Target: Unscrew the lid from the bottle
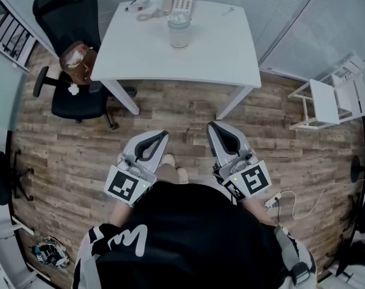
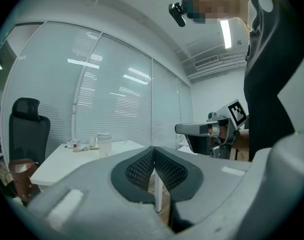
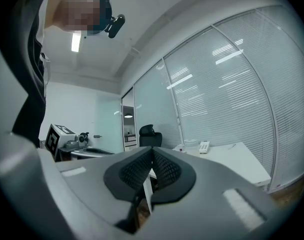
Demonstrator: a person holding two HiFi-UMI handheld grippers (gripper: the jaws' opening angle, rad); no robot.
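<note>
Both wait low at the waist: left gripper (image 1: 163,135) and right gripper (image 1: 211,127), jaws pressed together, nothing in either. The bottle (image 1: 178,34) stands upright on the bench (image 1: 224,50), well apart from them, lid (image 1: 178,18) apparently on. If the lid gets twisted with the body unbraced, the bottle could spin or topple.

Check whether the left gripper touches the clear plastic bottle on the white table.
Apart. Head view shows wooden floor between the left gripper and the clear plastic bottle on the white table.
</note>
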